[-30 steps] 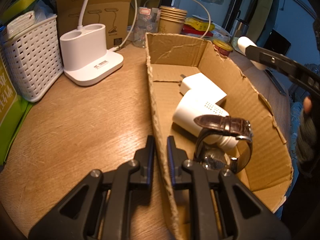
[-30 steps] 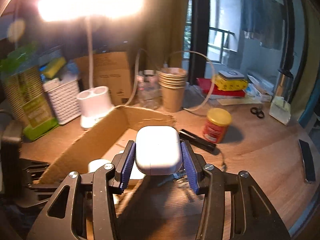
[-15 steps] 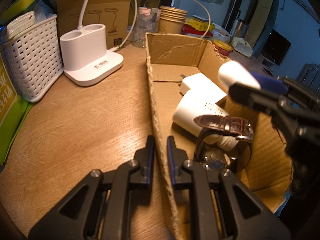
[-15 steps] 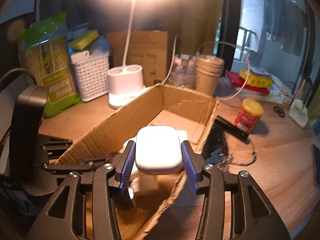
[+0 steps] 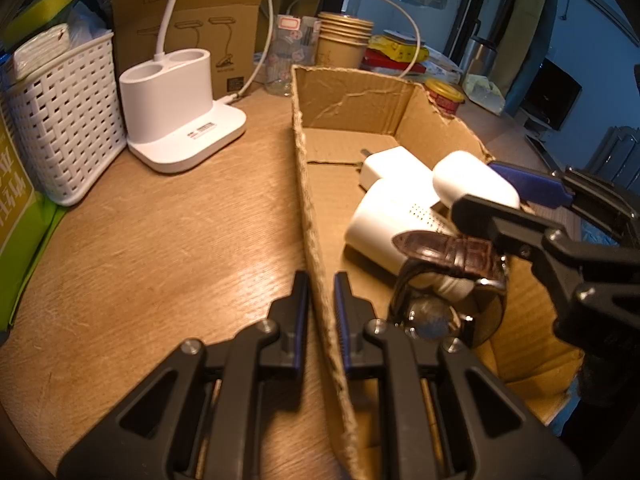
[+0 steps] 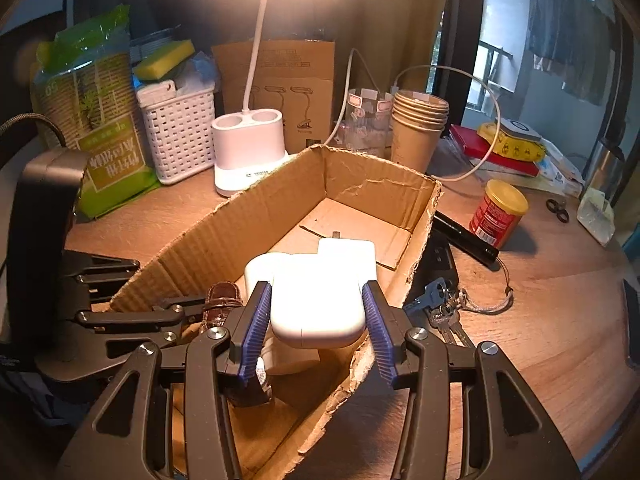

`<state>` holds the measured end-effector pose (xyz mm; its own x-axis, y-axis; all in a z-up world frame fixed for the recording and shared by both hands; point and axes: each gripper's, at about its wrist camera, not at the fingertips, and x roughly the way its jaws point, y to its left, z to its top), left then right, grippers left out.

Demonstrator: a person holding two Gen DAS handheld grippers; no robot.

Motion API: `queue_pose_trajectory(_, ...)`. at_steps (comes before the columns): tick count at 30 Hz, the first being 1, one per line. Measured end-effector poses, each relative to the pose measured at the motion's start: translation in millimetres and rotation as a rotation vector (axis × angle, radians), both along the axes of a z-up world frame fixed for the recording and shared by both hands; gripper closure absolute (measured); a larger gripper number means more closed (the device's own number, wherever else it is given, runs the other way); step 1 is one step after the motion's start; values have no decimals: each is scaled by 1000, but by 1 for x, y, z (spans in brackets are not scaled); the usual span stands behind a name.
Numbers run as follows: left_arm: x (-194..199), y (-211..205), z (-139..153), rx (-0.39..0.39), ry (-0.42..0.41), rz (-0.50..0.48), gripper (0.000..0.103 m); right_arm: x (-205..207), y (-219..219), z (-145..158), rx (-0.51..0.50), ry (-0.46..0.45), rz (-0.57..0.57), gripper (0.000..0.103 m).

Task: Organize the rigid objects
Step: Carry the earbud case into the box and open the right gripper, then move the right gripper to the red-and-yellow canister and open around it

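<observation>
Nearest, the left tool (image 5: pixel 321 300) is clamped narrow on the near left wall of a cardboard box (image 5: pixel 310 216), steadying it on the wooden worktop (image 5: pixel 160 240). The right tool (image 6: pixel 316 320) holds a white earbud case (image 6: pixel 318 300) between its blue pads, above the near end of the box's inside.

Directly below and just beyond the case lie a watch (image 5: pixel 440 280) with a brown strap, a rounded white device (image 5: pixel 392 220) and, farther in, a white charger (image 5: pixel 386 166). The far half of the box floor is bare.

Risks, as a judgement: released here, the case would likely land on the watch or the rounded device, could knock the watch glass, and might slide or tip off the curved surface. The torn right wall (image 6: pixel 416 268) sits close beside the right tool; catching it could drag the box or tear the card. Keys (image 6: pixel 440 308) lie just outside that wall. Pulling against the left tool's grip could buckle the thin wall.
</observation>
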<state>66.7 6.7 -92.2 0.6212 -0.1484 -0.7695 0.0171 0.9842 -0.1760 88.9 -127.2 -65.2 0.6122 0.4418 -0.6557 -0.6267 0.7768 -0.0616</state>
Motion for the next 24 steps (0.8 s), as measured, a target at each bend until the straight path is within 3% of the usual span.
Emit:
queue_pose_trajectory(16, 0, -1, -1, -1, 1, 0, 89, -1, 1, 0, -9, -1, 9, 54)
queue_pose_trajectory(24, 0, 0, -1, -2, 2, 0, 89, 0, -17, 18, 44, -57, -48, 52)
